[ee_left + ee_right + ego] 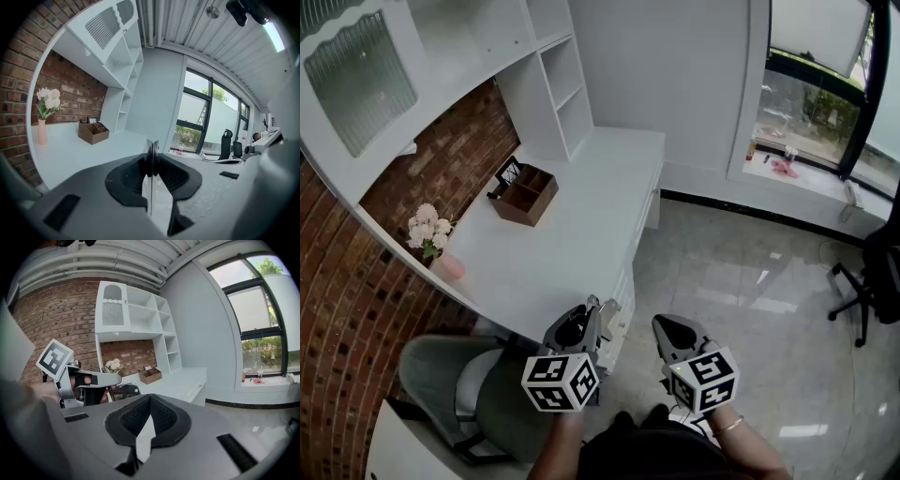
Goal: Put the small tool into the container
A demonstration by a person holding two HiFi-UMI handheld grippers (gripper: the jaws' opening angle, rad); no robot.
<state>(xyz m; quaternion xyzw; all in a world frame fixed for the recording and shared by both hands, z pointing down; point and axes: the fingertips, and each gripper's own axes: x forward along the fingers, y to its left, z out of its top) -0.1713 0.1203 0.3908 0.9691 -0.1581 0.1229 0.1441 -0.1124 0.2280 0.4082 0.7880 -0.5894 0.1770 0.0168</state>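
A brown wooden container [525, 194] with compartments stands on the white desk [572, 248], near the brick wall; it also shows small in the left gripper view [93, 132] and the right gripper view [150, 375]. I hold both grippers low at the desk's near end, well short of the container. My left gripper [586, 311] has its jaws almost together on a thin pale sliver, the small tool [152, 143], seen edge-on and poking just past the pads. The right gripper [667, 326] is shut with nothing in it [150, 399].
A pink vase of white flowers [441, 258] stands at the desk's left edge. A grey-green chair [459, 384] sits below my left gripper. White shelves [562, 89] rise behind the desk. A black office chair [872, 281] stands on the glossy floor at right.
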